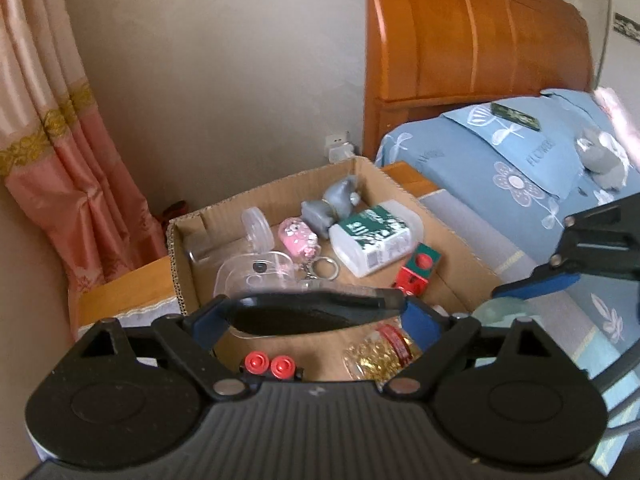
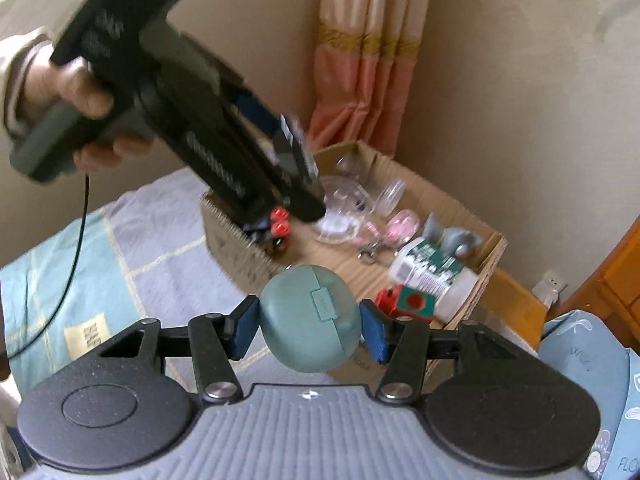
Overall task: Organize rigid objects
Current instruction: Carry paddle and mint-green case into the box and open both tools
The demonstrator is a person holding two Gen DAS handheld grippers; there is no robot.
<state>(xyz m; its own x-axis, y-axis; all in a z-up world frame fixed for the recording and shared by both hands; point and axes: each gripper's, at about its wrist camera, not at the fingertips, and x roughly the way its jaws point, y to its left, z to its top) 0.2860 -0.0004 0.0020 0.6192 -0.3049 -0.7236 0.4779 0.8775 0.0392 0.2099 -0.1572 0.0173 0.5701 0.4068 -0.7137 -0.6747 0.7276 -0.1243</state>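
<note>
A cardboard box (image 1: 384, 176) stands beside the bed and holds small items. My left gripper (image 1: 316, 312) is shut on a black flat object (image 1: 304, 312) with a dark blade-like end, held over the box's near part. My right gripper (image 2: 310, 324) is shut on a round teal case (image 2: 308, 318), held just outside the box's near wall (image 2: 240, 252). In the box lie a green-and-white tissue pack (image 1: 374, 240), a red-and-green cube (image 1: 418, 270), a pink keychain charm (image 1: 300, 242), a grey figure (image 1: 332, 204), clear plastic lids (image 1: 256, 272), red knobs (image 1: 272, 366) and a bag of gold bits (image 1: 380, 354).
A bed with a blue floral pillow (image 1: 520, 152) and a wooden headboard (image 1: 472, 36) lies to the right. A grey plush toy (image 1: 604, 160) and a dark flat box (image 1: 516, 117) rest on the pillow. A pink curtain (image 1: 60, 140) hangs left. A wall socket (image 1: 340, 146) is behind the box.
</note>
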